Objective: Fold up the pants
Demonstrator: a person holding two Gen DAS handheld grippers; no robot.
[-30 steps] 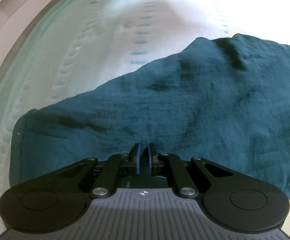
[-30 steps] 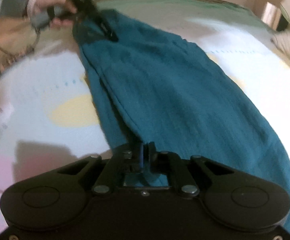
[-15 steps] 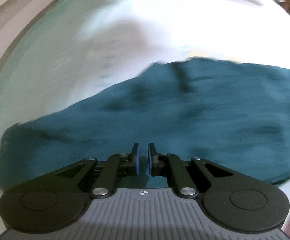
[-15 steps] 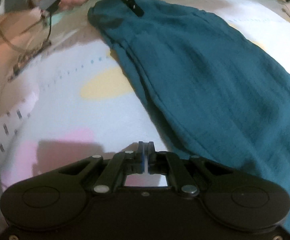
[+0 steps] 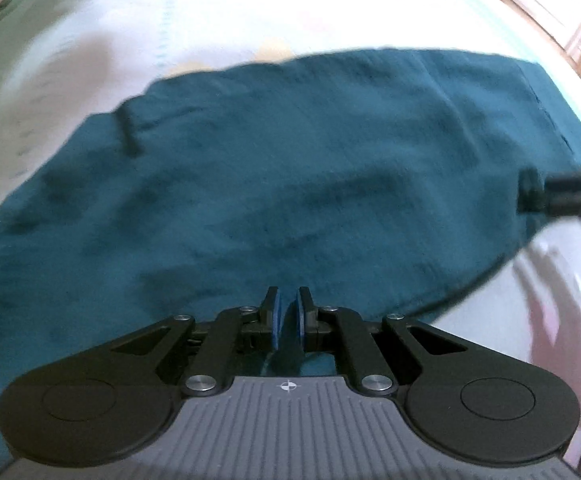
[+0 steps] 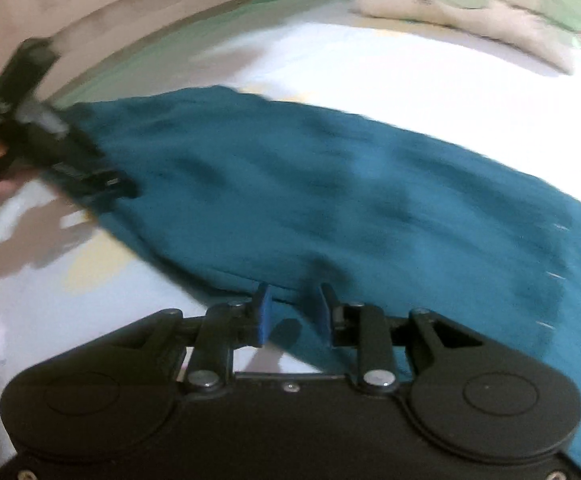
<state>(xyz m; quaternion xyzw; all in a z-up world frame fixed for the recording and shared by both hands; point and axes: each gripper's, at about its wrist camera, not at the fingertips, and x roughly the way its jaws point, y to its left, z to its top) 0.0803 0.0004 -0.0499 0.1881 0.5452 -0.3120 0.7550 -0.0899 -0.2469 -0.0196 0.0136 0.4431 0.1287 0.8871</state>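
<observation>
Since the earlier frames, the teal pants (image 5: 290, 184) have been swung to lie crosswise on the bed (image 5: 250, 12).

In the left wrist view, the left tongs (image 5: 287, 316) are seen nearly closed, with teal cloth apparently pinched between the pads. The right tongs (image 5: 530, 192) appear at the far edge.

In the right wrist view, the right tongs (image 6: 292, 312) are opening, the pants edge lying released between the jaws. The pants appear folded lengthwise; a crosswise fold is judged left to do.
</observation>
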